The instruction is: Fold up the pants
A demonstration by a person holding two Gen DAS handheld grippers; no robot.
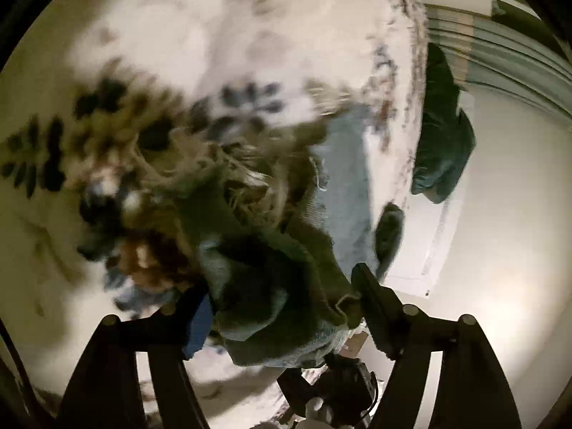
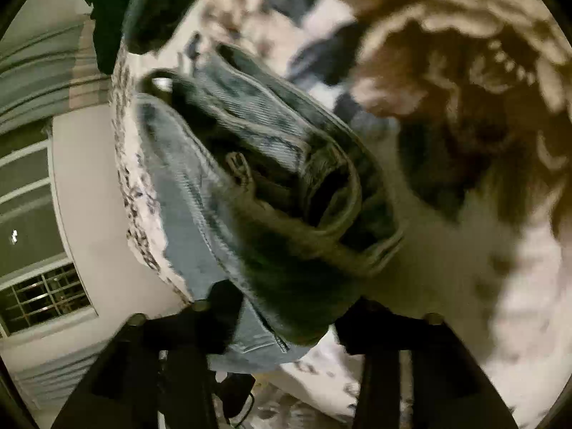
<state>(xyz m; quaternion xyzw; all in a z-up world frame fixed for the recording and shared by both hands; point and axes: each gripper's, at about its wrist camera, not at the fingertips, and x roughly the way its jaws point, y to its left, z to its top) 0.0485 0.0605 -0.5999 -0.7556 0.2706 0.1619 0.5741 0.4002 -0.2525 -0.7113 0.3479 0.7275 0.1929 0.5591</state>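
Note:
The pants are light blue jeans [image 1: 343, 193] with frayed hems, lying on a bed with a white floral bedspread [image 1: 171, 43]. In the left wrist view my left gripper [image 1: 282, 307] is shut on a bunched frayed end of the jeans, which trails away toward the bed's edge. In the right wrist view my right gripper [image 2: 286, 318] is shut on the jeans [image 2: 257, 164] near the waistband, whose seams and a belt loop curl in front of the fingers. Both views are blurred by motion.
A dark green garment [image 1: 443, 143] hangs over the bed's edge; it also shows in the right wrist view [image 2: 143, 3]. White wall and grey curtain [image 1: 507, 46] lie beyond the bed. A barred window [image 2: 46, 296] is at lower left.

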